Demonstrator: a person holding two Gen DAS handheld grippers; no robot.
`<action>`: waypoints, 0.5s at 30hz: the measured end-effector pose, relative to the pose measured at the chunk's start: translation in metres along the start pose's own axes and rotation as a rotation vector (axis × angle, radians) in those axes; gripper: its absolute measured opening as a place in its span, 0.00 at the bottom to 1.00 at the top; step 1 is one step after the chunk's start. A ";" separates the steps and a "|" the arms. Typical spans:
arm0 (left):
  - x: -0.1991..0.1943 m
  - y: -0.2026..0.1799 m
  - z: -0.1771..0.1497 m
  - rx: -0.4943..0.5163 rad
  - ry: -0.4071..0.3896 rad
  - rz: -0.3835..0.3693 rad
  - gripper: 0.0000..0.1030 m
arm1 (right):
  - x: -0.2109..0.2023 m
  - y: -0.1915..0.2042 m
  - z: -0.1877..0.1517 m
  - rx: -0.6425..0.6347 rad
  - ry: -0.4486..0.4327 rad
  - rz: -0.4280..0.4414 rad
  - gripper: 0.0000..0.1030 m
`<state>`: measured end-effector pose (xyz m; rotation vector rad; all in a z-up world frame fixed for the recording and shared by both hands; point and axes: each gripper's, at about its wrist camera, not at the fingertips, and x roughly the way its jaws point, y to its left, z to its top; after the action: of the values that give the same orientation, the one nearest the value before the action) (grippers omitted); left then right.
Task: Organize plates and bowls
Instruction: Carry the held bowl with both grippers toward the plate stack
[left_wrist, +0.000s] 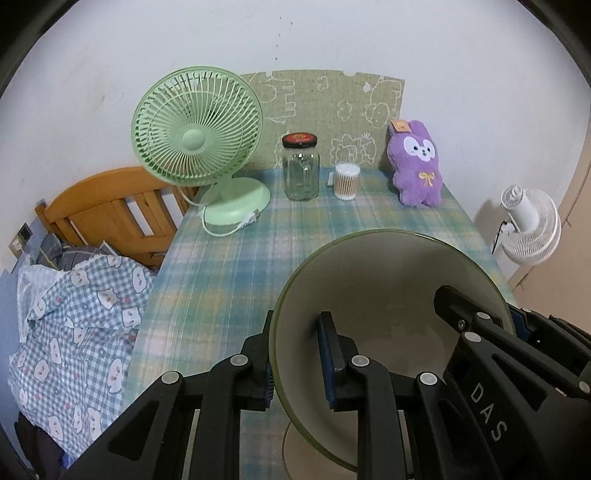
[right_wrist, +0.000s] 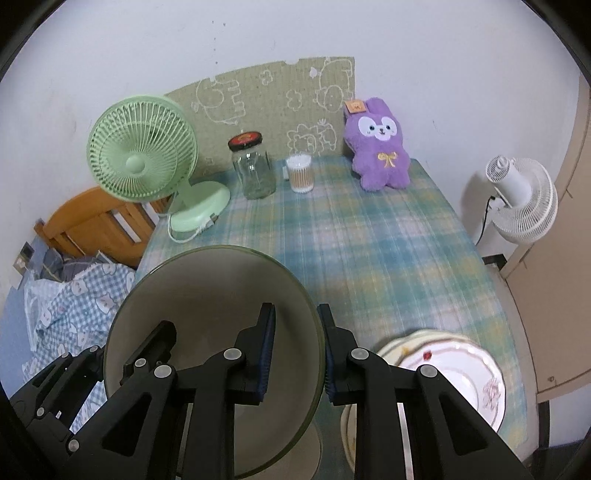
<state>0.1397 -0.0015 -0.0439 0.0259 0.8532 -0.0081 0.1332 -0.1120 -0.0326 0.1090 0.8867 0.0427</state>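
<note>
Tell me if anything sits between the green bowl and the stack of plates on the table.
Nothing visible does. The green bowl is gripped at its rim by both the left tool and the right tool, and only bare tablecloth shows between it and the plates to its right.

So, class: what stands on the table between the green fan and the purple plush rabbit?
A lidded glass jar and a cup of cotton swabs stand between the green fan and purple plush rabbit, in both wrist views.

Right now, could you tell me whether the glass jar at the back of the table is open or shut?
Shut. The glass jar stands upright with its dark lid seated on top.
</note>
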 end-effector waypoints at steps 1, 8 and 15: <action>0.000 0.000 -0.005 0.005 0.003 0.001 0.17 | 0.001 0.000 -0.005 0.003 0.006 -0.001 0.25; 0.008 0.000 -0.035 0.025 0.044 0.002 0.17 | 0.012 -0.001 -0.036 0.007 0.060 -0.019 0.25; 0.017 0.003 -0.056 0.022 0.095 -0.008 0.18 | 0.025 -0.002 -0.059 0.009 0.113 -0.034 0.25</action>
<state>0.1086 0.0026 -0.0937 0.0439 0.9487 -0.0234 0.1034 -0.1079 -0.0888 0.1011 1.0014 0.0132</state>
